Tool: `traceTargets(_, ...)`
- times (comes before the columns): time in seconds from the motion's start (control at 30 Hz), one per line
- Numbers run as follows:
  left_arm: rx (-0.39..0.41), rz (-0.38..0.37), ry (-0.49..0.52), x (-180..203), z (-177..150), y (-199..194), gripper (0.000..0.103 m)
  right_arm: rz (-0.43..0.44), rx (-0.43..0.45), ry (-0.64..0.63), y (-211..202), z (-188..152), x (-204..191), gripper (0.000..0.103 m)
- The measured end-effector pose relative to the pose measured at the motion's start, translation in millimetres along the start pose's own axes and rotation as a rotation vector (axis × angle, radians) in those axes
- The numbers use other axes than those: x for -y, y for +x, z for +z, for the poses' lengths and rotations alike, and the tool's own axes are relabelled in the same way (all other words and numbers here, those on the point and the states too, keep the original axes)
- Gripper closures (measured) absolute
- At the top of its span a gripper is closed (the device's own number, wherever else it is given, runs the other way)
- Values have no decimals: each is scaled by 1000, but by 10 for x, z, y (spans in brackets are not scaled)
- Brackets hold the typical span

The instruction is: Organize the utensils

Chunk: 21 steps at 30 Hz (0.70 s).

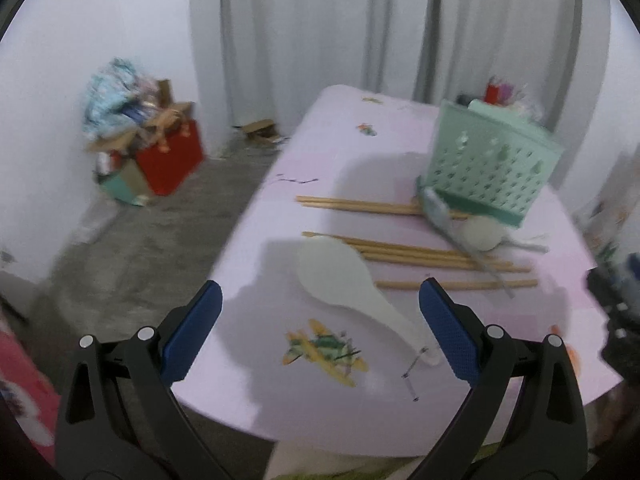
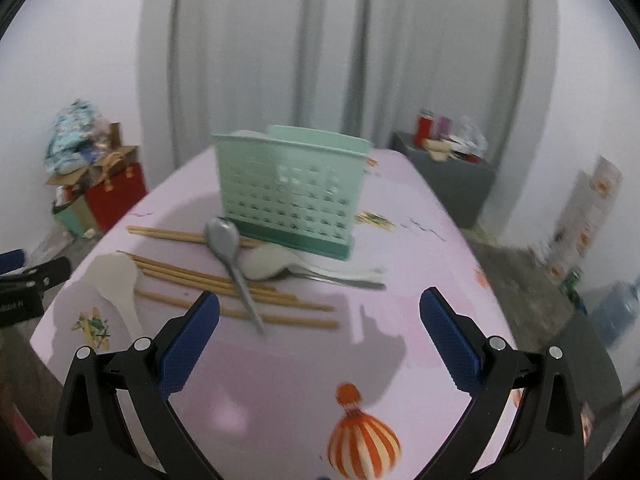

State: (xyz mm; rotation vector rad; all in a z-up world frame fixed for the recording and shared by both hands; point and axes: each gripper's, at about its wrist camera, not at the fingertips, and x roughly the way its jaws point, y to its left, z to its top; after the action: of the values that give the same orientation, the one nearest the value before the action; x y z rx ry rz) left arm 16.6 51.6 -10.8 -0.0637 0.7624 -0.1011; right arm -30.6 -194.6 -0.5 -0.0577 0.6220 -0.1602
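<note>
Lying flat on the pink table: white rice paddle, wooden chopsticks, metal spoon, all just before the upright green holder. Hovering over the paddle, fingers spread wide and pinching nothing: left hand-held gripper. Hanging nearer the table edge, short of the chopsticks, likewise spread and holding nothing: right hand-held gripper.

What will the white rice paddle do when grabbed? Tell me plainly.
The white rice paddle looks like thin moulded plastic, so it is probably light and stiff. It lies flat on the pink tablecloth, so the open left tongs may struggle to get under it and may push it along. Its smooth handle could slip.
</note>
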Motion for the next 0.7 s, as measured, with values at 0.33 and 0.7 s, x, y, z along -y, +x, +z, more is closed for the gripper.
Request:
traceTargets(0.33,-48,-158,-107,-326,78,486,8,161,-46,-41,425,36,-252,5)
traceTargets(0.7,-203,-213,-117,-539,214,1134,51,252,-87,-51,699,174,-442,5)
